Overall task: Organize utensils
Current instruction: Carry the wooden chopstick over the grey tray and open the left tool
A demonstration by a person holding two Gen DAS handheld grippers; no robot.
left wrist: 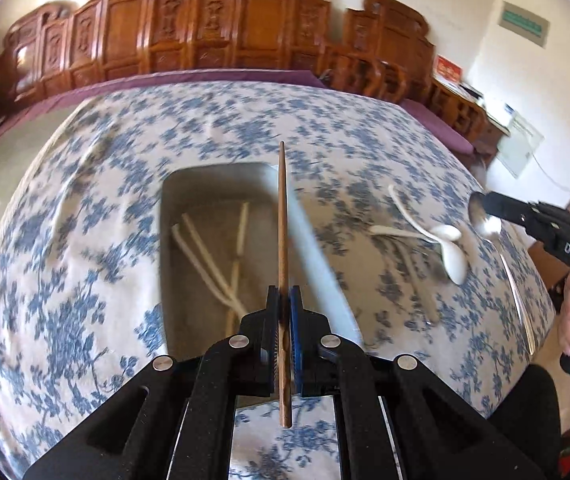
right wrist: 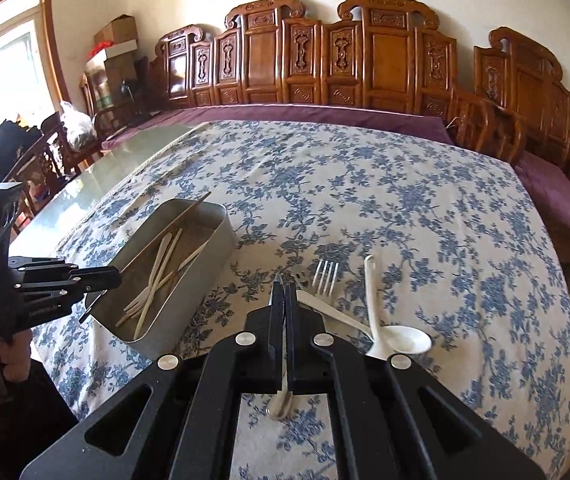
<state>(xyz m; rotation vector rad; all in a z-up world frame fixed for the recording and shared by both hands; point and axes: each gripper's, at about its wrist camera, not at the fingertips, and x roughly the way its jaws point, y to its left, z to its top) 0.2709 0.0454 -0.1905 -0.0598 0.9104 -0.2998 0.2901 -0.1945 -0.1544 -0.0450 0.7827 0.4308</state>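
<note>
Brown chopstick clamped in left gripper jaws above the metal tray of pale utensils, metal spoon clamped in right gripper jaws, white spoons and fork lying beside the tray on floral-clothed surface.

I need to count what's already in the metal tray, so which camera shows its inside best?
The right wrist view: the metal tray sits whole and sharp, its pale utensils distinguishable. In the left wrist view the metal tray is motion-blurred, and the brown chopstick held in the left claw crosses it.
</note>
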